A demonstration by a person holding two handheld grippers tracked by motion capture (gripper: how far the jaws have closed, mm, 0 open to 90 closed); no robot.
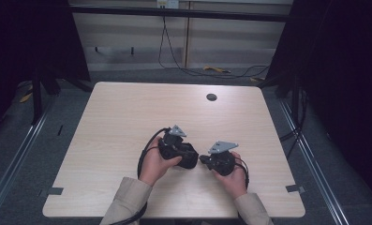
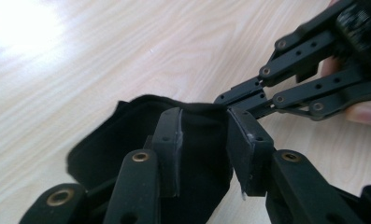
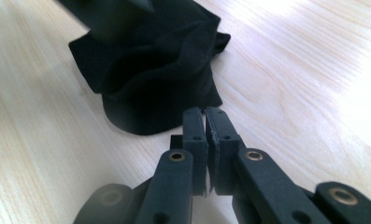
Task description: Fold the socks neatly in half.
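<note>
Left gripper (image 2: 204, 154): jaws apart, straddling the top edge of the cloth (image 2: 108, 144), not clamped yet. Right gripper (image 3: 205, 140): jaws together, pinching the cloth's near corner by the look of it; bite itself hidden, can't confirm.

Cloth: black, bunched and folded, lying on the table (image 1: 127, 112) near the front edge, between the two grippers.

Handling, as judgement: light, limp, no stiffness, will sag and drag once lifted. Not fragile. Thin layers likely to slip out of a shallow bite. Best hold: hemmed edge or corner, deep in the pads, one gripper per corner to spread it.
</note>
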